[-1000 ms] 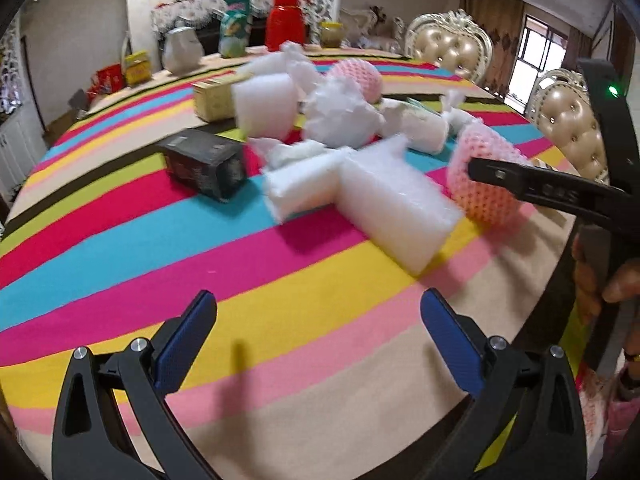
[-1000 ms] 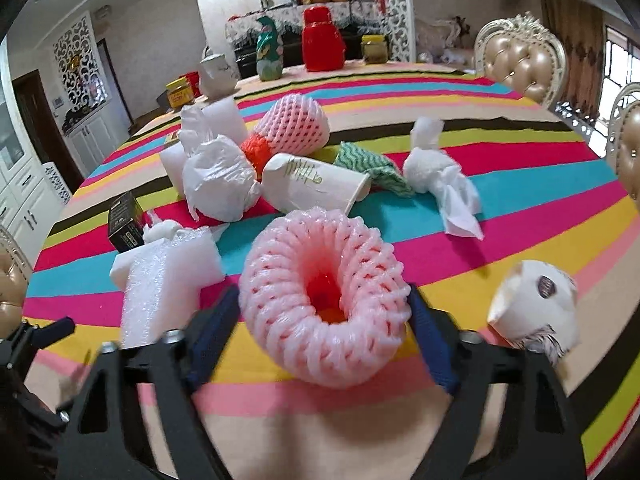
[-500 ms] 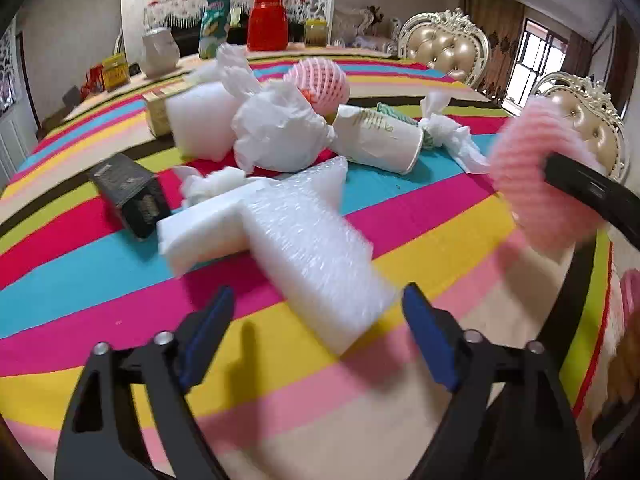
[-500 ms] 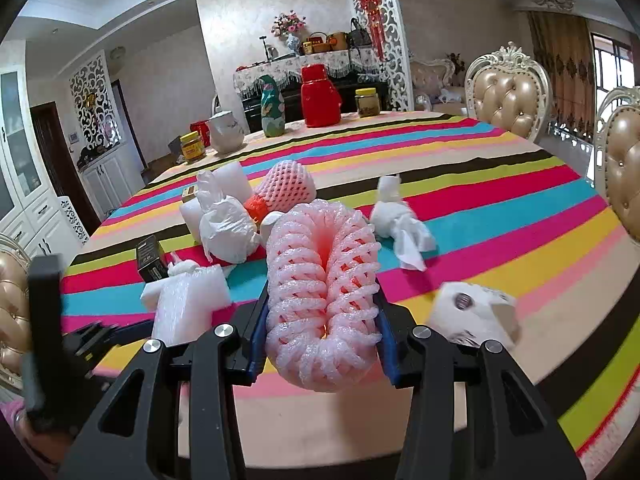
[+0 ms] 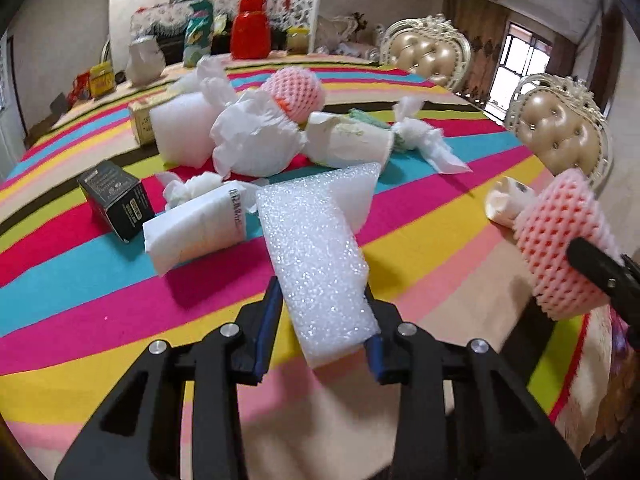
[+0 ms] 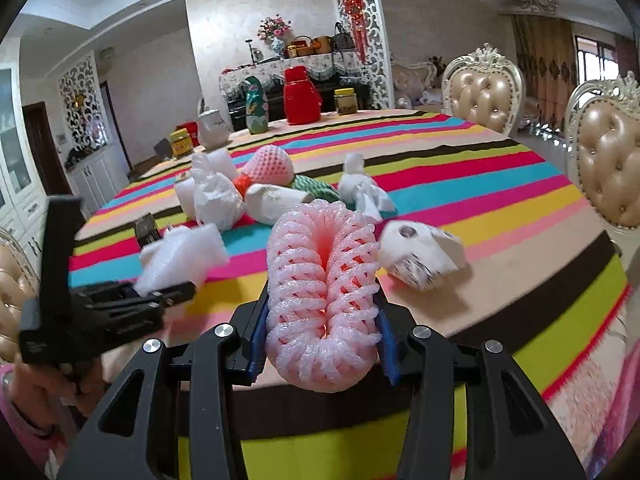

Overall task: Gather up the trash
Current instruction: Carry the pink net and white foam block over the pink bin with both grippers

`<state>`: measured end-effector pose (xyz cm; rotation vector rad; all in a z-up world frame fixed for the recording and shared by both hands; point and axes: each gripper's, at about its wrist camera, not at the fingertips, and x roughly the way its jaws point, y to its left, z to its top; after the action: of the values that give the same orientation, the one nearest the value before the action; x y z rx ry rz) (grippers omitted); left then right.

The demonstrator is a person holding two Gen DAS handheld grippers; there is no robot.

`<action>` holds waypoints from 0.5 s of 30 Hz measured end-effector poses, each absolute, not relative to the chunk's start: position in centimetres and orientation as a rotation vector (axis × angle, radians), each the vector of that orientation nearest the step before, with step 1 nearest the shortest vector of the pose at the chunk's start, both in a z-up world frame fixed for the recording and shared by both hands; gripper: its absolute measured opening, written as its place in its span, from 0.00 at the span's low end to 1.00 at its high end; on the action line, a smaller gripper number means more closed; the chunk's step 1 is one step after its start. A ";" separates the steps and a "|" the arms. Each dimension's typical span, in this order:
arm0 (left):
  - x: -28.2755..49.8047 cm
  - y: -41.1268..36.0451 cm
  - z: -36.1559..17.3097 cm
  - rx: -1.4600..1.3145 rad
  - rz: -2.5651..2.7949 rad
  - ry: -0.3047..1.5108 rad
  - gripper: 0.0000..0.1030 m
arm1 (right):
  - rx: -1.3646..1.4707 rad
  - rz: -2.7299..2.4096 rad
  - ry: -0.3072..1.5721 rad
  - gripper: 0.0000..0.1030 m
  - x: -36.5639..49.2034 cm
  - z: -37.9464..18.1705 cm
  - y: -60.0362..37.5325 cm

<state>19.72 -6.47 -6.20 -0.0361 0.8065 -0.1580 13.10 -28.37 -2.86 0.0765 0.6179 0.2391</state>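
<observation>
While left hand-held gripper [image 5: 324, 316] pinches foam block [image 5: 316, 256], right hand-held gripper [image 6: 322, 328] squeezes pink net [image 6: 322, 292], seemingly above table edge [image 6: 520, 332].

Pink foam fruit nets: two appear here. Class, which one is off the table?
The folded pink foam net squeezed in the right hand-held gripper; the other pink net lies among the trash.

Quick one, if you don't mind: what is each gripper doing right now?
Left gripper: closed on the white foam block.
Right gripper: closed on the pink foam net.
</observation>
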 end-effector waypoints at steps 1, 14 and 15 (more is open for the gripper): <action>19.3 -6.6 -6.0 -0.032 -0.163 0.797 0.35 | 0.070 0.230 0.618 0.42 12.6 -3.0 -28.5; 13.8 -12.1 -3.0 0.040 -0.327 0.667 0.35 | 0.098 0.129 0.579 0.42 5.9 -2.7 -33.2; 13.5 -12.6 -2.8 0.046 -0.341 0.661 0.35 | 0.099 0.117 0.575 0.42 5.5 -2.7 -33.6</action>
<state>13.52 -12.64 -2.82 0.0457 0.6609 -0.3413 5.54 -33.64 -2.66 0.0994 0.5751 0.1167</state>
